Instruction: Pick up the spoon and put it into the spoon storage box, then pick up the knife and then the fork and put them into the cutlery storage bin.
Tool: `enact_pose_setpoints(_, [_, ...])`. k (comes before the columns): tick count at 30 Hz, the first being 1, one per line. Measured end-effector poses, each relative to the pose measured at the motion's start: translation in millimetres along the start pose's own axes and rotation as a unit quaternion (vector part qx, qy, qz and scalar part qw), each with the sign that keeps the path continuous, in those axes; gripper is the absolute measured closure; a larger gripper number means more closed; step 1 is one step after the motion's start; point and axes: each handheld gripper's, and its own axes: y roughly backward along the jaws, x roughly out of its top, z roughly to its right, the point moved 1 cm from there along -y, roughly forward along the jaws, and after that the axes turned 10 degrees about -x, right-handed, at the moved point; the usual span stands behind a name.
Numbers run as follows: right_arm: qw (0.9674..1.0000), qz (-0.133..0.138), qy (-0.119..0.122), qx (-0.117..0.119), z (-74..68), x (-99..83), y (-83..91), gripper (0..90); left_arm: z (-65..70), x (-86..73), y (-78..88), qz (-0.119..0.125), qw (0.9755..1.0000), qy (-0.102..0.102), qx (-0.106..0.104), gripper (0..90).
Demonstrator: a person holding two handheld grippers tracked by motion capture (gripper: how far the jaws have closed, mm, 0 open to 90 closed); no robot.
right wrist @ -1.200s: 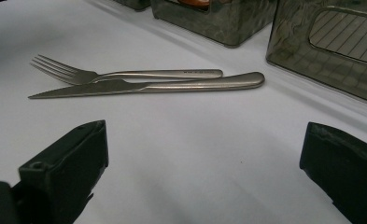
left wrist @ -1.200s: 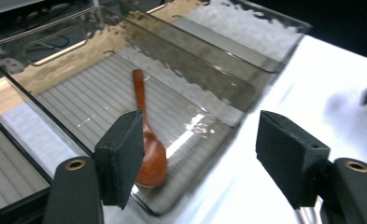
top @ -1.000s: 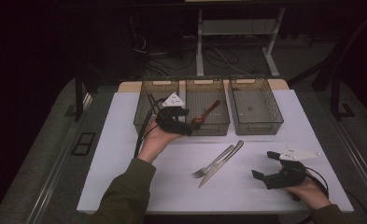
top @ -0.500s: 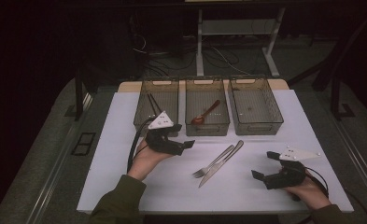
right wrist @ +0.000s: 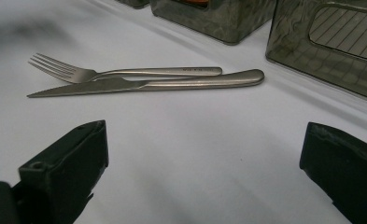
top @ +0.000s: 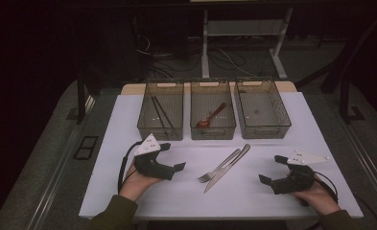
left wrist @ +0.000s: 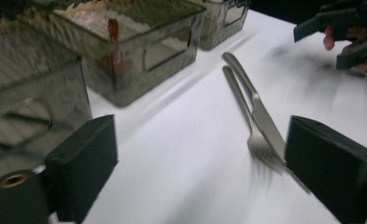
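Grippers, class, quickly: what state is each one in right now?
Left gripper: open, jaws have just been opening, nothing between them.
Right gripper: open, holding nothing.

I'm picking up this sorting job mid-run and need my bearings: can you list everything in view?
bins: three, clear grey, in a row at the table's far edge
chopsticks: a pair, dark, in the left bin
spoon: one, red-brown, in the middle bin
fork: one, silver, on the table, touching the knife
knife: one, silver, beside the fork
table: one, white top
left gripper: black, jaws just opened, nothing between them
right gripper: black, open, resting near the table's right front
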Motion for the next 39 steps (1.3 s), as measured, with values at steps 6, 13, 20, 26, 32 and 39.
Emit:
enact_pose_setpoints(6, [1.0, -0.002, 0.001, 0.0, -0.4, 0.5, 0.5, 0.5, 4.1, -15.7, 9.9, -0.006, 0.9999, -0.006, 0.007, 0.0])
enact_pose_setpoints(13, [1.0, -0.005, 0.006, 0.001, -0.4, 2.0, 1.5, 0.5, 3.4, -28.1, 17.1, -0.016, 0.9998, 0.01, 0.011, 0.0])
enact_pose_setpoints(20, [0.9998, -0.013, 0.014, 0.01, -2.5, 7.8, 5.5, 0.5, 4.0, -28.9, 14.6, -0.023, 0.9997, 0.009, 0.004, 0.0])
enact_pose_setpoints(26, [0.9992, -0.03, 0.019, 0.02, -4.0, 16.3, 5.1, 5.0, 3.8, -29.1, 12.6, -0.023, 0.9997, 0.008, 0.004, 0.0])
enact_pose_setpoints(32, [0.999, -0.039, 0.013, 0.02, -1.9, 26.2, 2.6, 21.4, 4.7, -28.7, 10.5, -0.026, 0.9996, 0.009, 0.002, 0.0])
enact_pose_setpoints(39, [0.9985, -0.043, 0.017, 0.028, 0.3, 44.6, -5.6, 43.8, 6.0, -28.0, 7.1, -0.03, 0.9995, 0.012, -0.003, 0.0])
